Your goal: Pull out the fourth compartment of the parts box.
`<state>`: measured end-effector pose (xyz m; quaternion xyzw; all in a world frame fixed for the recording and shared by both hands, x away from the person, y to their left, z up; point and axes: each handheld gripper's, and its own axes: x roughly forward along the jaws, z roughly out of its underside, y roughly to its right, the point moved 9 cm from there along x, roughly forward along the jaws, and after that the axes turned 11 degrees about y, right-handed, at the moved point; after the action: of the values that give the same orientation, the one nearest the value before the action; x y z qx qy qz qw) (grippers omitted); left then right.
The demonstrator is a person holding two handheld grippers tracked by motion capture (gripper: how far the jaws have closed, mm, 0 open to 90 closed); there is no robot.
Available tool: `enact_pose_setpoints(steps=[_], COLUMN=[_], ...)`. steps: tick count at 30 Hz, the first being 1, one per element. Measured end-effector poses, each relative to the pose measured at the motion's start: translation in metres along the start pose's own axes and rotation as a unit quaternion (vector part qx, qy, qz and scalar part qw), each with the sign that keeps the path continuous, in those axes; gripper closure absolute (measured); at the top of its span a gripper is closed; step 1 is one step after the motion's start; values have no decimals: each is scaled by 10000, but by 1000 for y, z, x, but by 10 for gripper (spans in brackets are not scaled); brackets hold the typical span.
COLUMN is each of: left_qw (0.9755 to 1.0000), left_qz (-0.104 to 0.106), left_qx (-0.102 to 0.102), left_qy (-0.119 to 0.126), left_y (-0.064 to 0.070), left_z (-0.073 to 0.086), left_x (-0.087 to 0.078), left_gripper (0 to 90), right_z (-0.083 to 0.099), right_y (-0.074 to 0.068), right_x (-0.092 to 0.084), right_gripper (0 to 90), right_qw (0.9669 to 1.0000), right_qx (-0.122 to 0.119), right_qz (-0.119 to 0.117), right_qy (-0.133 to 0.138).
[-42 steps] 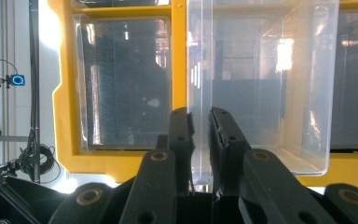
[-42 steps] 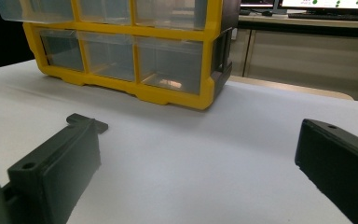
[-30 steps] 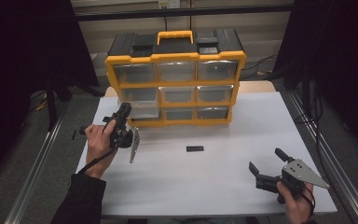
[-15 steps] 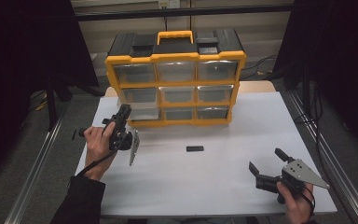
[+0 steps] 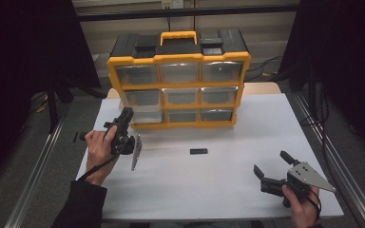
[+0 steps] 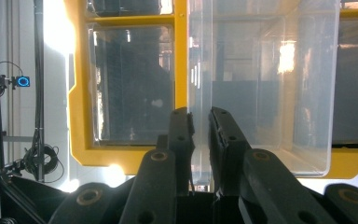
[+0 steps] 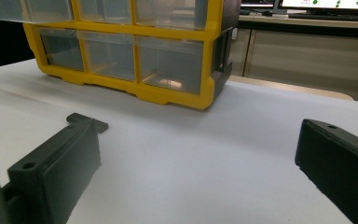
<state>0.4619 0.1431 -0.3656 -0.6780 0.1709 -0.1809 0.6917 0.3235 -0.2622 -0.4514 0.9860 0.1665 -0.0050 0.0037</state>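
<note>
A yellow and black drawer cabinet with clear drawers stands at the back of the white table. Its bottom-left clear drawer is pulled partly out. My left gripper, turned on its side, is at that drawer's front. In the left gripper view my left gripper is shut on the thin clear wall of the drawer, beside the yellow frame. My right gripper rests low at the table's front right, open and holding nothing. In the right gripper view, that gripper points toward the cabinet.
A small flat black piece lies on the white tabletop in front of the cabinet, between the two hands. Metal rails run along both table sides, with dark curtains beyond. A cable trails from the left gripper toward the sleeve.
</note>
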Motion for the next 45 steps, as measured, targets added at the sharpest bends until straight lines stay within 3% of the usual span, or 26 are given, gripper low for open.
enact_pose_setpoints(steps=[32,45], left_qw=[9999,10000], left_qz=[22,0], left_qx=[99,-3], left_qy=[63,83], left_y=[-1,0], left_z=[-6,-5], left_x=[-11,-10], left_gripper=[799,782], right_z=[1,1], right_y=[0,0], right_x=[0,0], right_gripper=[0,0], right_qw=[10000,10000], right_qx=[-14,-14], right_qz=[-14,-12], right_qy=[-21,-19])
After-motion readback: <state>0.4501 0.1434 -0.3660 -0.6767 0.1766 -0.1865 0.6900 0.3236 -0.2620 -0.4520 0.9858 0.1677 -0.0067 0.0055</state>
